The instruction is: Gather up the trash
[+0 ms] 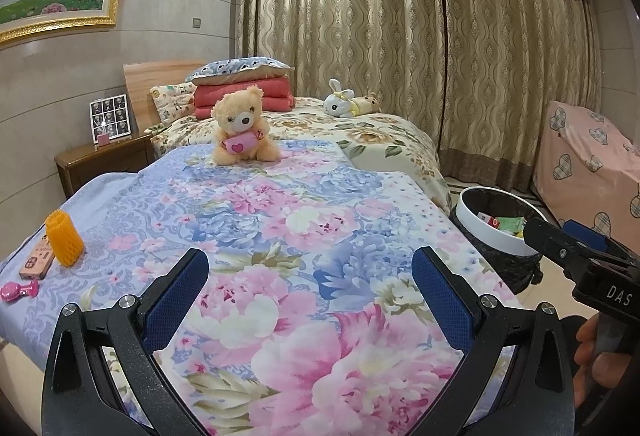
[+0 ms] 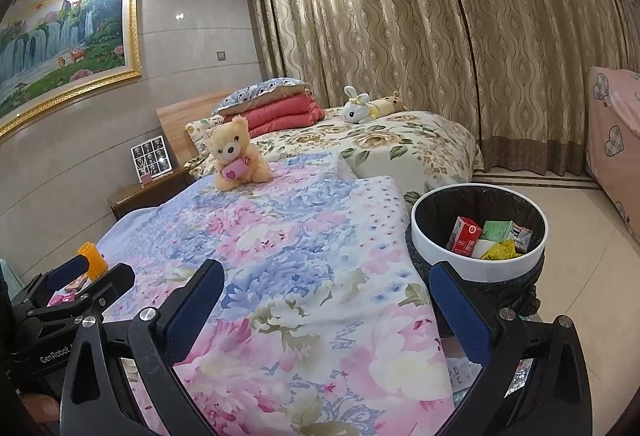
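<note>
A white-rimmed trash bin (image 2: pixel 434 254) with a black liner stands on the floor beside the bed's right edge. In it lie a red carton (image 2: pixel 464 236), a green carton (image 2: pixel 498 231) and a yellow wrapper (image 2: pixel 502 250). An orange foam net sleeve (image 1: pixel 64 238) stands upright on the bed's left side. My left gripper (image 1: pixel 310 276) hovers open over the floral bedspread, holding nothing. My right gripper (image 2: pixel 328 276) is open and empty too, above the bed's right edge just short of the bin. The bin (image 1: pixel 480 232) also shows in the left wrist view.
A pink-orange flat case (image 1: pixel 38 260) and a small pink object (image 1: pixel 20 290) lie beside the sleeve. A teddy bear (image 1: pixel 242 127) sits mid-bed; a white rabbit toy (image 1: pixel 342 103) lies further back. A wooden nightstand (image 1: pixel 104 159) is left, a pink-covered piece of furniture (image 1: pixel 588 163) right.
</note>
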